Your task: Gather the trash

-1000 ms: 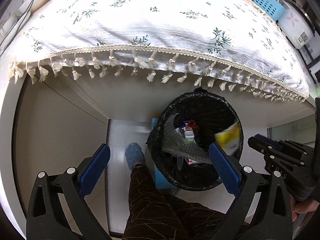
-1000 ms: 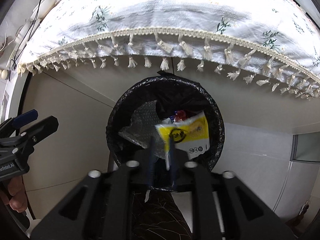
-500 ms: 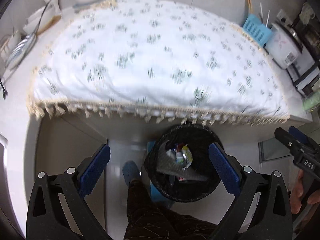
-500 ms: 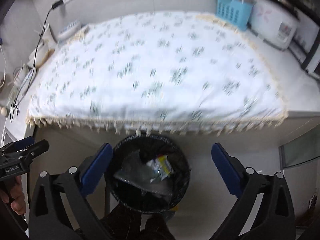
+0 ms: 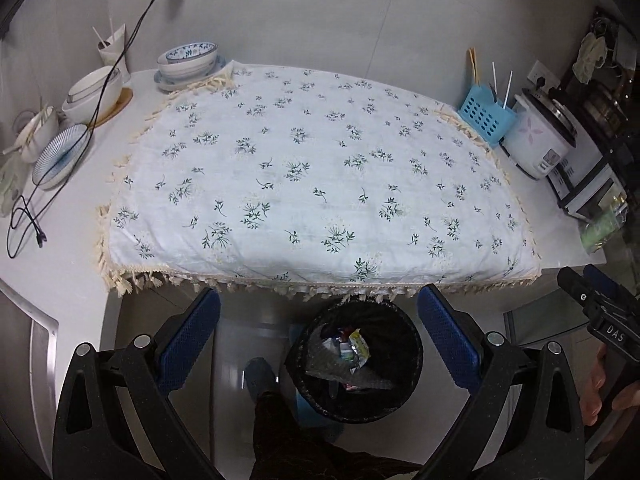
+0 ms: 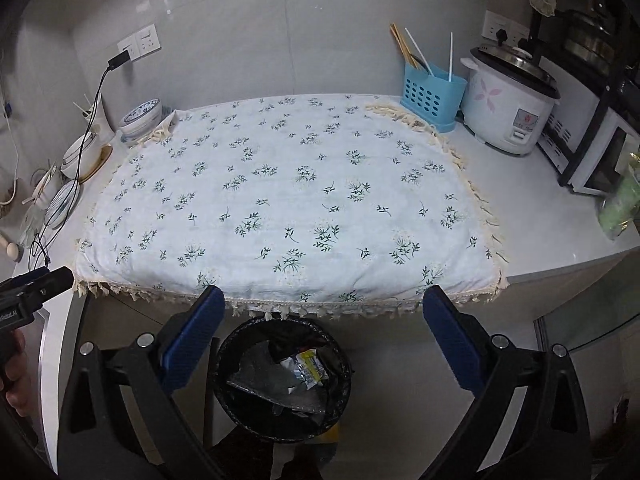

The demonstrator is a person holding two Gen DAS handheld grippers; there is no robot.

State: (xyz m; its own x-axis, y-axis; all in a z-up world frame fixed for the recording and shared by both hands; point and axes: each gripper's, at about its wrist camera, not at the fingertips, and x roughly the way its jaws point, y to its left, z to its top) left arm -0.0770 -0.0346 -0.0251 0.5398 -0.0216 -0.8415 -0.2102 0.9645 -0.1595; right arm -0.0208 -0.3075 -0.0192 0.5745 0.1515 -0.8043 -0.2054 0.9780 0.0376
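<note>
A black-lined trash bin (image 5: 408, 364) (image 6: 232, 344) stands on the floor under the counter's front edge. It holds wrappers, among them a yellow-and-white packet (image 5: 359, 346) (image 6: 310, 364), and a sheet of bubble wrap (image 6: 260, 380). My left gripper (image 5: 318, 338) hangs open high above the bin, nothing between its blue pads (image 5: 188, 340). My right gripper (image 6: 320, 336) is also open and empty above the bin. Each gripper shows at the edge of the other's view, the right gripper (image 5: 600, 316) and the left gripper (image 6: 28, 292). The flowered tablecloth (image 5: 312, 168) (image 6: 280, 200) carries no trash.
Bowls (image 5: 188, 60) and plates (image 5: 60, 156) with a black cable (image 5: 24, 216) crowd the counter's left end. A blue utensil basket (image 6: 432, 96), a rice cooker (image 6: 508, 108) and an oven rack (image 6: 592, 152) fill the right end. A person's leg and shoe (image 5: 260, 376) stand beside the bin.
Both grippers rose from just above the bin to above counter height. The right gripper opened and dropped the yellow-and-white packet, which now lies in the bin.
</note>
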